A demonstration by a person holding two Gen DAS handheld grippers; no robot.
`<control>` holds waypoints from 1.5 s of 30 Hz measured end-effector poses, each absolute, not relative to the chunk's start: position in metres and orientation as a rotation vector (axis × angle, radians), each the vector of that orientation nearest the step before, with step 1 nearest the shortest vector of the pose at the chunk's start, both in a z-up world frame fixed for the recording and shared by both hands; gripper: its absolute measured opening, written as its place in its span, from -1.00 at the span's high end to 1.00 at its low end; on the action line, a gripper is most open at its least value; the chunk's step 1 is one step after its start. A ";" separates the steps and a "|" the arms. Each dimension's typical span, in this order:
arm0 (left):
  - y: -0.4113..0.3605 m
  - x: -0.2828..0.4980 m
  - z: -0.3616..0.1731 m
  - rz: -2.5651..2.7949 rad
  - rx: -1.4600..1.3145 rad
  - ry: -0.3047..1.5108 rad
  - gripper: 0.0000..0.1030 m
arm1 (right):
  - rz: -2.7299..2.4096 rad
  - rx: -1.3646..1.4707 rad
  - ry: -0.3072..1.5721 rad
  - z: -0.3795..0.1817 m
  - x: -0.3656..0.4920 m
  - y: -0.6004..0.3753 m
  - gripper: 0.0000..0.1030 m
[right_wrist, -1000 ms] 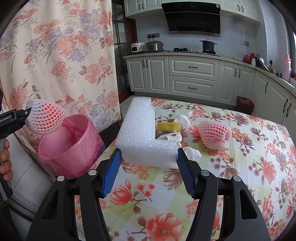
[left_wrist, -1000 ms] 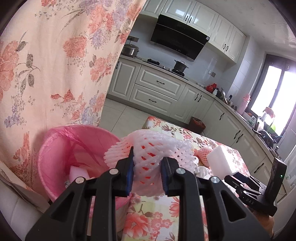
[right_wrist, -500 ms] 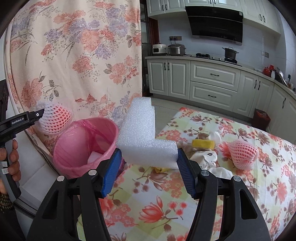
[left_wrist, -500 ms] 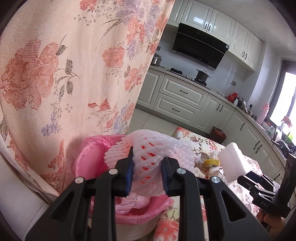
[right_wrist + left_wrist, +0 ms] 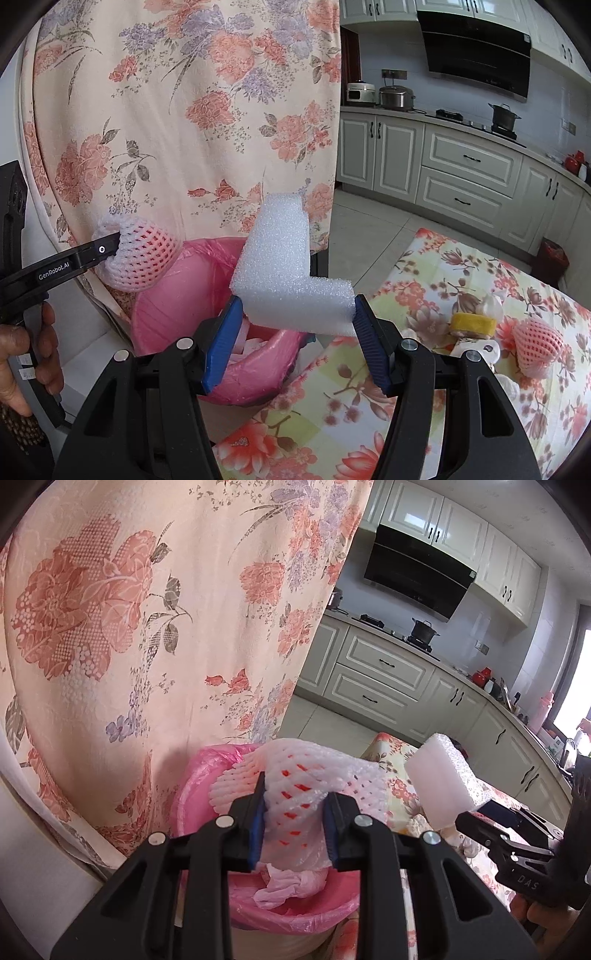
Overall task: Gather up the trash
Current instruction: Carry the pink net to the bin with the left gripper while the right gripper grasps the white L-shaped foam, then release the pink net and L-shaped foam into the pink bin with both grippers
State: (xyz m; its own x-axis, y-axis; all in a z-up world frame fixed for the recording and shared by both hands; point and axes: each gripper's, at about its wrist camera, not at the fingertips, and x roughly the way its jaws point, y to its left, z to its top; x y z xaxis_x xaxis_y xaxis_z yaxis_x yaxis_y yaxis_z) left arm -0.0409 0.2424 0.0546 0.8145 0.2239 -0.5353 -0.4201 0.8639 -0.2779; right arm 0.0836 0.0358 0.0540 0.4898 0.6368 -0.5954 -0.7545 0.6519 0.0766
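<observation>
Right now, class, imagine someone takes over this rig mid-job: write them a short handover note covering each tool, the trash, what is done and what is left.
Left tool: shut on a foam net, over the pink bin.
Right tool: shut on an L-shaped foam block, at the bin's edge.
Done: some trash already lies in the bin.
Left: drop both pieces in, then fetch the second net, yellow piece and white scraps from the table.

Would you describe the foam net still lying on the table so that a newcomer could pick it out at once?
Start at the table with the floral cloth beside the pink-lined bin. Among the scraps near its right side, just right of the yellow roll, lies the foam net. It alone there is pink mesh; its twin hangs in the left gripper.
</observation>
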 end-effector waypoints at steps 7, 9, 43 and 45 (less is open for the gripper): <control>0.247 -0.042 0.049 0.361 -0.412 0.516 0.48 | 0.891 -0.233 0.664 0.044 0.086 0.064 -0.14; 0.248 -0.041 0.048 0.361 -0.413 0.519 0.48 | 0.898 -0.243 0.668 0.042 0.086 0.071 -0.14; 0.249 -0.038 0.045 0.378 -0.421 0.523 0.39 | 0.916 -0.291 0.702 0.030 0.092 0.106 -0.16; 0.249 -0.038 0.045 0.376 -0.422 0.523 0.37 | 0.916 -0.293 0.702 0.030 0.092 0.107 -0.17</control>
State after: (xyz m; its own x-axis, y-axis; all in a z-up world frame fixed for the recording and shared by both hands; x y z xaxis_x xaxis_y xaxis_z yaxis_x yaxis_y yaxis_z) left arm -0.0385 0.2489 0.0449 0.8027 0.2351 -0.5481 -0.4452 0.8478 -0.2883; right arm 0.0920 0.1069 0.0295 0.4092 0.6227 -0.6670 -0.8055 0.5899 0.0565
